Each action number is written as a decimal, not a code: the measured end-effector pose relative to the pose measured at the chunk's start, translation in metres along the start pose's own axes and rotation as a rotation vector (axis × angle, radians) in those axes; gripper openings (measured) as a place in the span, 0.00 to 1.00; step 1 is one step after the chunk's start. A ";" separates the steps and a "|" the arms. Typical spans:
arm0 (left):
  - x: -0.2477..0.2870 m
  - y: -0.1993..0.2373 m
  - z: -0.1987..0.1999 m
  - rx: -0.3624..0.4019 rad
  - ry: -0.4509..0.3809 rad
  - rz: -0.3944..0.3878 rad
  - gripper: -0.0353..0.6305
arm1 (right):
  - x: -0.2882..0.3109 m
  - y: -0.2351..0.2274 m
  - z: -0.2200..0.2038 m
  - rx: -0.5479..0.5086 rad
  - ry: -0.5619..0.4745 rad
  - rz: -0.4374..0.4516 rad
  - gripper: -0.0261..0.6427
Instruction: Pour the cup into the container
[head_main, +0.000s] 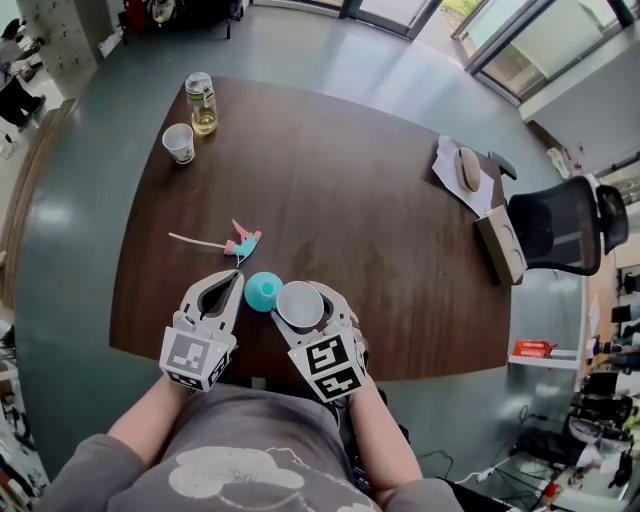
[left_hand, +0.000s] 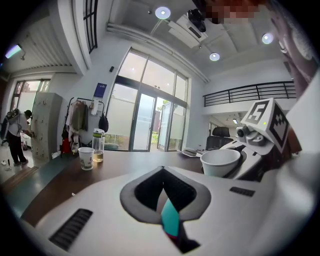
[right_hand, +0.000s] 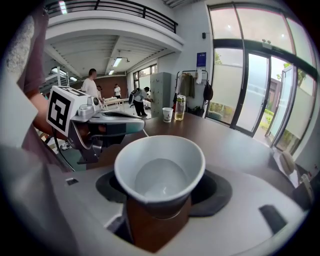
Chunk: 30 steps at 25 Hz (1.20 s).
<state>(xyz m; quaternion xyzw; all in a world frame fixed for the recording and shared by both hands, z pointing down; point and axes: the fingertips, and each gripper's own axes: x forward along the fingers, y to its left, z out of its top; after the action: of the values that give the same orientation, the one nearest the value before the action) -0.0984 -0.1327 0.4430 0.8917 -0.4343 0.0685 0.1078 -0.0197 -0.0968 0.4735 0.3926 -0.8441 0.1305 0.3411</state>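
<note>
Your forearms and grey shirt fill the bottom of the head view, and both grippers sit over the near edge of the dark wooden table (head_main: 350, 200). Your right gripper (head_main: 305, 297) is closed around a white paper cup (head_main: 298, 307), whose open mouth faces up. A teal container (head_main: 263, 291) stands on the table between the two grippers, just left of the cup and right beside the tip of your left gripper (head_main: 237, 277). Past it lies a pink and teal toy (head_main: 242, 242) on a thin stick. A second paper cup (head_main: 179, 142) and a bottle (head_main: 202, 103) stand close together at the far left corner, well apart from you.

From the left gripper view, your jaws are drawn together to a thin slit. A sliver of teal and a bit of red show in it, and you cannot tell what they belong to. The held cup (left_hand: 219, 161) shows off to the right.

From the right gripper view, both fingers press the cup's (right_hand: 160, 175) lower wall. Its inside is white, with a faint glint at the bottom. The left gripper (right_hand: 112, 124) lies to the left.
</note>
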 end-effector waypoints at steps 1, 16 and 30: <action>0.000 0.000 0.000 -0.002 0.001 0.001 0.06 | 0.000 -0.001 0.000 -0.005 0.008 0.002 0.48; -0.002 0.000 -0.004 -0.013 0.007 -0.018 0.06 | 0.001 0.000 -0.002 -0.091 0.168 0.006 0.47; -0.002 0.000 -0.002 -0.016 0.000 -0.041 0.06 | 0.002 -0.001 -0.001 -0.172 0.298 -0.022 0.47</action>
<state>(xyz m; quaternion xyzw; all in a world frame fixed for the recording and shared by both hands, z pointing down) -0.0993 -0.1306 0.4443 0.8995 -0.4163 0.0627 0.1164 -0.0196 -0.0982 0.4753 0.3475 -0.7880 0.1108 0.4960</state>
